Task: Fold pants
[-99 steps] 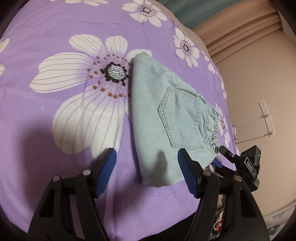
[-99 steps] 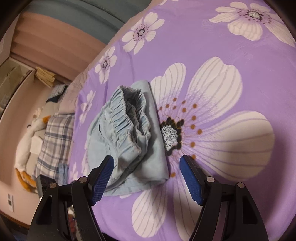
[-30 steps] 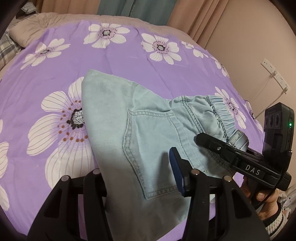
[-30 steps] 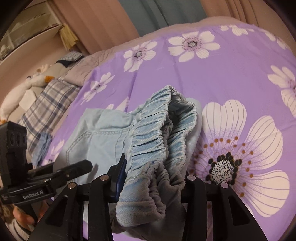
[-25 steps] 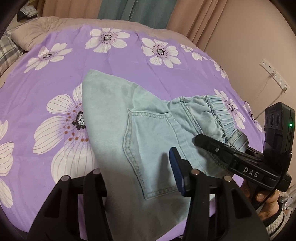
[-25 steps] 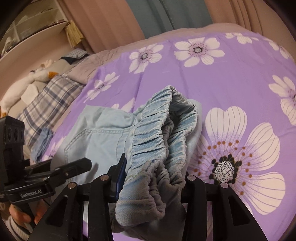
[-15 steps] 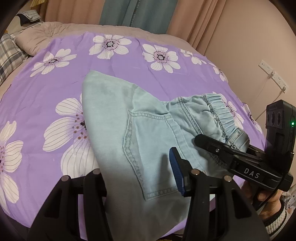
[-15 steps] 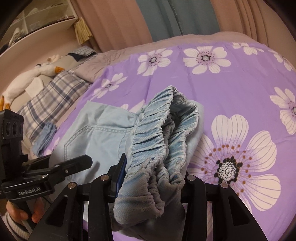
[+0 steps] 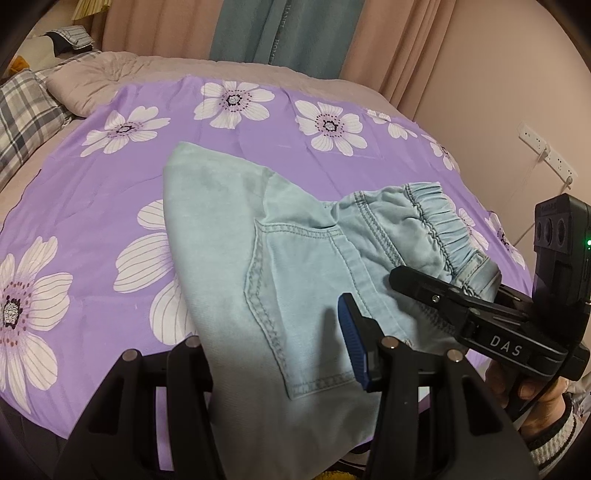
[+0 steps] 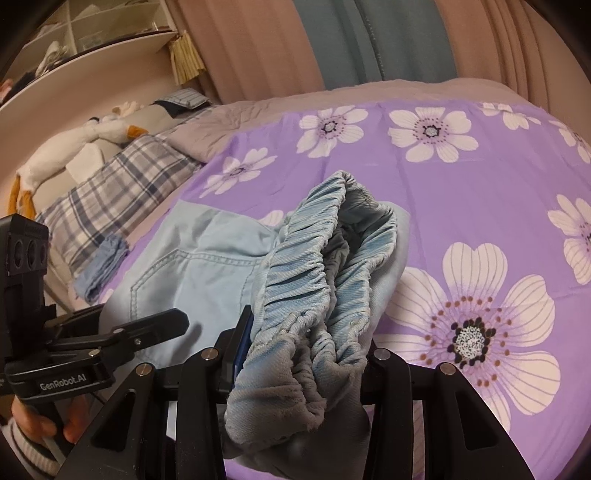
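Light blue denim pants, folded into a thick bundle with a back pocket on top, hang lifted off the purple flowered bed sheet. My left gripper is shut on the bundle's near edge. The cloth drapes over and hides its left finger, while the blue pad of the other finger shows. My right gripper is shut on the bunched elastic waistband, which fills the gap between its fingers. Each view shows the other gripper's black finger at the pants, with a hand behind it.
A plaid pillow, a white plush goose and a small folded blue cloth lie at the bed's left side. Pink and teal curtains hang behind the bed. A socket strip sits on the right wall.
Both grippers have risen with the pants held between them. The bed surface has dropped lower in both views, and more curtain shows. The grips look unchanged.
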`<state>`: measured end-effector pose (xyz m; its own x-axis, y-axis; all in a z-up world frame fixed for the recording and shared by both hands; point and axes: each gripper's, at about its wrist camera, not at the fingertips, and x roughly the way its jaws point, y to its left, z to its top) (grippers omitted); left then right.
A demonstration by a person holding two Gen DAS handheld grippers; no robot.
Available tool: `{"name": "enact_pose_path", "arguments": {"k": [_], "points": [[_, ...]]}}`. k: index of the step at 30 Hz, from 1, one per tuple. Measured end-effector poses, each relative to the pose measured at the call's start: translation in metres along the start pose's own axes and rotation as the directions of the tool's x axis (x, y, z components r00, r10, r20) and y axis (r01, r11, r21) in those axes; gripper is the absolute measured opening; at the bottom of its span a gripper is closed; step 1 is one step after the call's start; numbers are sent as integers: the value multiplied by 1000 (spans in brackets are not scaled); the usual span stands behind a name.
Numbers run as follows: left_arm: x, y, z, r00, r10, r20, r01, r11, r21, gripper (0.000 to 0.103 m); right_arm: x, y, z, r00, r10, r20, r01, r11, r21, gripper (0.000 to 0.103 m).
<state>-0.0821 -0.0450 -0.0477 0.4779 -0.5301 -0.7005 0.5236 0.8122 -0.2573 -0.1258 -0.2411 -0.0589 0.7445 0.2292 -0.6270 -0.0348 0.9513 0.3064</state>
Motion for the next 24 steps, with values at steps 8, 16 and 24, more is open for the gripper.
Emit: {"name": "enact_pose_path", "arguments": {"k": [8,16,24], "points": [[-15,5,-4,999,20,33,-19,1000,-9,50,-5,14,2,1000,12,17,-11,999,-32,43],[-26,14,-4,998,31,57,-29,999,-32,50,-5,31,6,1000,11,29,-9,996,-93,43],[-32,22,0,996,38,85,-34,998,-44,50,-5,42,11,999,13,43,-7,992,-127,43]]}}
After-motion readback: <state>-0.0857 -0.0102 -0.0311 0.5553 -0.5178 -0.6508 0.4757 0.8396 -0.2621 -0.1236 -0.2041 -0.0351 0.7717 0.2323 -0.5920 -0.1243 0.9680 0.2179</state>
